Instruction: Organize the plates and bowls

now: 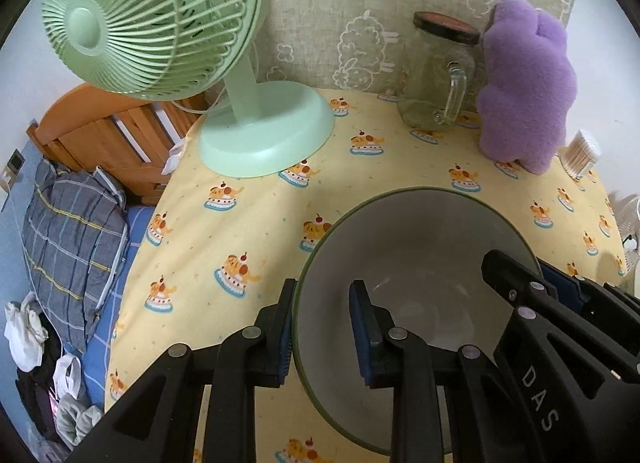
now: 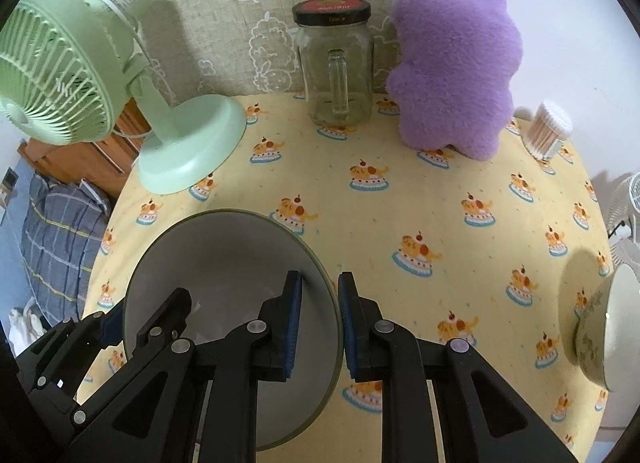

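In the left wrist view the left gripper [image 1: 325, 333], nearly closed, pinches the left rim of the grey bowl [image 1: 416, 247] at lower centre above the bench [image 1: 248, 223]; a bed [image 1: 72, 223] shows at far left. In the right wrist view the right gripper [image 2: 319, 327] clamps the same bowl's [image 2: 224, 247] right rim, and only here does a patterned bowl [image 2: 596, 335] appear at the right edge.

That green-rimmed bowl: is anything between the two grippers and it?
No. Both already clamp the green-rimmed bowl by its rim: the left gripper on one side, the right gripper on the opposite side. Each has one pad inside the bowl and one outside. Nothing visible sits between pads and rim.
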The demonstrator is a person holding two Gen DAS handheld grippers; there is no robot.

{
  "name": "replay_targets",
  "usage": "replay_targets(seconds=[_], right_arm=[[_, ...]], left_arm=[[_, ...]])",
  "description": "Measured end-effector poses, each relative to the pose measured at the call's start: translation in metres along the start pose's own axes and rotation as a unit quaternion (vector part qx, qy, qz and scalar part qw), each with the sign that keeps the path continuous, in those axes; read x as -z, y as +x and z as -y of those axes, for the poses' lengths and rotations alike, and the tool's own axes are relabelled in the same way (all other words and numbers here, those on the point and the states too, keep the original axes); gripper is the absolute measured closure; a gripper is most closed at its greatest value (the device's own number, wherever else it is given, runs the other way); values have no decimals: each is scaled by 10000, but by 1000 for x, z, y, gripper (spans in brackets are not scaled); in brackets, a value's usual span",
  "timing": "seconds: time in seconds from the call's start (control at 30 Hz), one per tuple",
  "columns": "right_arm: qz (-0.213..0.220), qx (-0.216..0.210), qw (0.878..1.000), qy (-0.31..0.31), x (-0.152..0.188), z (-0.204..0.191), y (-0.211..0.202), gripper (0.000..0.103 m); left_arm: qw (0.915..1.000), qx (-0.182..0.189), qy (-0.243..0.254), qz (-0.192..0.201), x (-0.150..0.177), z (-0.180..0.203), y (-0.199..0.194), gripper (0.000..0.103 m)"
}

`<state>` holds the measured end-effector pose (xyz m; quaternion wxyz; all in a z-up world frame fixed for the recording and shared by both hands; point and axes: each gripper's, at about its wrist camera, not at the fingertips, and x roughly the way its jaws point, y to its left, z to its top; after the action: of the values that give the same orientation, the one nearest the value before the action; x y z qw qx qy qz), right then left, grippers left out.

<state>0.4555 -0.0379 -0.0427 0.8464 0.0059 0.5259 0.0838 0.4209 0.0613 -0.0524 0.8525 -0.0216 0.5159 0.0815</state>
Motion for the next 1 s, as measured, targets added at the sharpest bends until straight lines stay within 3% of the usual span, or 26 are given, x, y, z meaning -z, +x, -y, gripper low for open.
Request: replay_targets(seconds=[0.53, 1.0], right_arm=[[368, -109, 9991, 168, 41, -5, -70, 81], [508, 195, 9979, 361, 102, -20, -138, 81]], left_arm=[[9992, 32, 157, 354, 35, -11, -70, 79], [9974, 330, 400, 494, 89, -25, -126, 79]])
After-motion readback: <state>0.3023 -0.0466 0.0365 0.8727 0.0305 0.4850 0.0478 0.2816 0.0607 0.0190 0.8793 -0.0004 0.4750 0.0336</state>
